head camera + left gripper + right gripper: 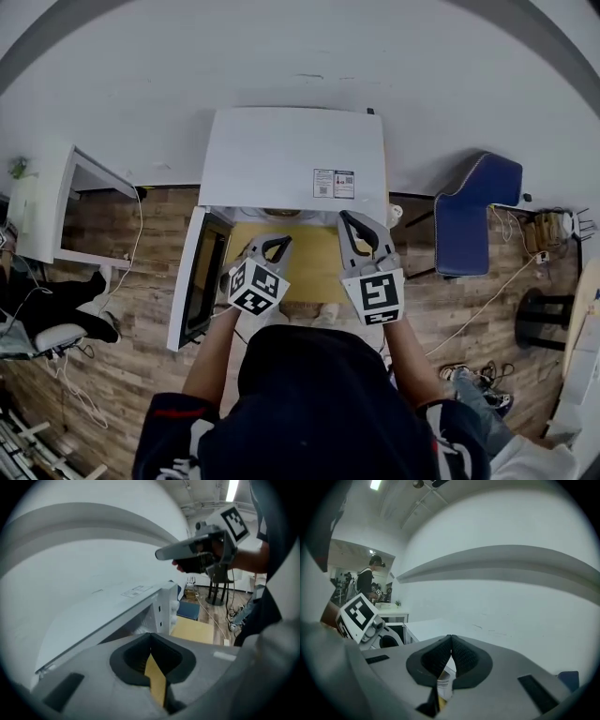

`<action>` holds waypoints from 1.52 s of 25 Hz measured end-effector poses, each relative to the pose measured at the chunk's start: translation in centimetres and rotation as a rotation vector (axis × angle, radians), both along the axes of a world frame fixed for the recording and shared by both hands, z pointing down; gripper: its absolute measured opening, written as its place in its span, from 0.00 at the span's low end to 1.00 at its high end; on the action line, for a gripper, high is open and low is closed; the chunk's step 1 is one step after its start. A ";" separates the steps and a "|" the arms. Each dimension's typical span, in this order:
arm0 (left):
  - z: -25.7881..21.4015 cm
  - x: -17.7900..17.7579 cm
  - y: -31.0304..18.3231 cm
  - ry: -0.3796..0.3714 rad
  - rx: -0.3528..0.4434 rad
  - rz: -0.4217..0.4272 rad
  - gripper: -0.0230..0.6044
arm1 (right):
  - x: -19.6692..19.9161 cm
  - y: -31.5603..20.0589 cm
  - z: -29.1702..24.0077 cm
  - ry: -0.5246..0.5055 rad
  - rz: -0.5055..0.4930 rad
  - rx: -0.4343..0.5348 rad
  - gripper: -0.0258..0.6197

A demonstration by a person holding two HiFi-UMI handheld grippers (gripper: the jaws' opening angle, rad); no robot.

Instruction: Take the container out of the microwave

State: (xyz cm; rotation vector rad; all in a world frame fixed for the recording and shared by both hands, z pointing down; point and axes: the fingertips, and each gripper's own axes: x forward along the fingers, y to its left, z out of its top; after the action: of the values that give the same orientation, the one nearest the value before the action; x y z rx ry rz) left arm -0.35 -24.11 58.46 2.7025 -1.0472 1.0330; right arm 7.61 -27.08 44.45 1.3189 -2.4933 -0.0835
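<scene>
The white microwave (291, 159) stands with its door (200, 277) swung open to the left. At the mouth of its cavity a small rounded brownish edge (281, 213) shows; whether this is the container I cannot tell. In the left gripper view the cavity (143, 623) holds something pale and unclear. My left gripper (272, 244) (150, 638) hangs shut and empty just before the opening, pointing down. My right gripper (349, 221) (450, 639), also shut and empty, is level with the microwave's top at the right front corner.
A yellow board (314, 262) lies in front of the microwave. A blue chair (478, 225) stands to the right, a white cabinet (56, 202) to the left, a black stool (548, 319) far right. Cables trail over the wooden floor (131, 356). A person (365, 585) stands far off.
</scene>
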 end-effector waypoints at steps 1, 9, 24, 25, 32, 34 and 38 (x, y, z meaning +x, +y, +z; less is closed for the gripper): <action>1.3 0.0 -0.1 -0.035 -0.019 0.022 0.06 | 0.0 0.1 0.1 0.013 0.002 0.001 0.05; 8.6 -2.4 -3.1 -0.219 -0.114 0.063 0.06 | 0.3 -0.6 0.3 0.055 0.042 0.010 0.05; 13.3 -3.7 -7.3 -0.492 -0.059 0.243 0.26 | 1.5 -1.4 0.4 0.077 0.076 0.021 0.05; 13.6 -3.7 -7.4 -0.527 -0.047 0.267 0.27 | 1.4 -1.4 0.4 0.079 0.073 0.022 0.05; 13.7 -3.5 -8.4 -0.610 0.017 0.306 0.21 | 1.3 -1.4 1.0 0.082 0.076 0.018 0.05; 13.6 -3.5 -8.3 -0.631 0.038 0.311 0.17 | 1.4 -1.4 1.0 0.082 0.077 0.019 0.05; 13.5 -3.5 -7.9 -0.666 0.072 0.316 0.12 | 1.5 -1.3 0.9 0.085 0.074 0.021 0.05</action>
State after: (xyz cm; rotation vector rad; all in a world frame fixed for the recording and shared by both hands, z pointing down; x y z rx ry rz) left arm -3.83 -32.06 71.93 2.6827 -0.7168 2.0805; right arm 9.13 -28.42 45.38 1.3855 -2.3765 -0.1464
